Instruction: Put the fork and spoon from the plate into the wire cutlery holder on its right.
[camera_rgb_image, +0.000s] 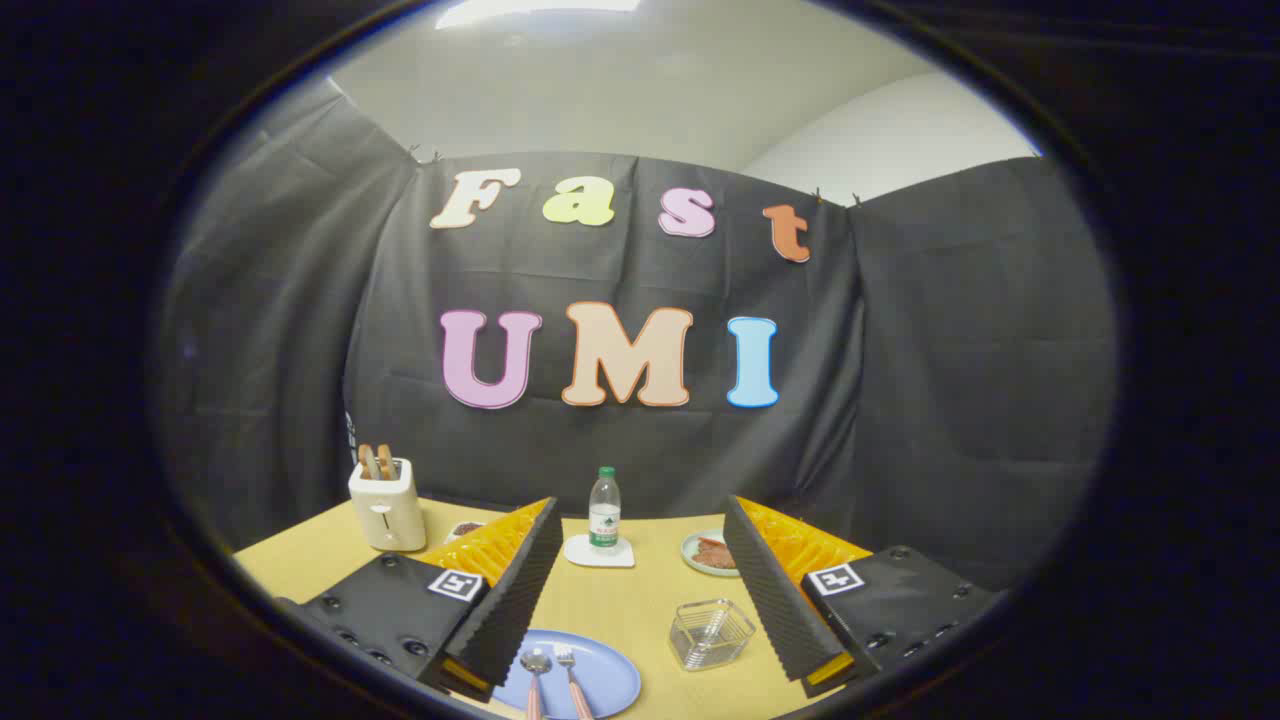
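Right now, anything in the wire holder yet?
No. The wire cutlery holder looks empty; the spoon and fork lie on the plate, between the open gripper fingers.

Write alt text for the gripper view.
The gripper hangs open above a blue plate holding a spoon and fork, with the empty wire cutlery holder to its right. Beyond stand a water bottle and toaster.

Toaster, bottle on coaster, food dish
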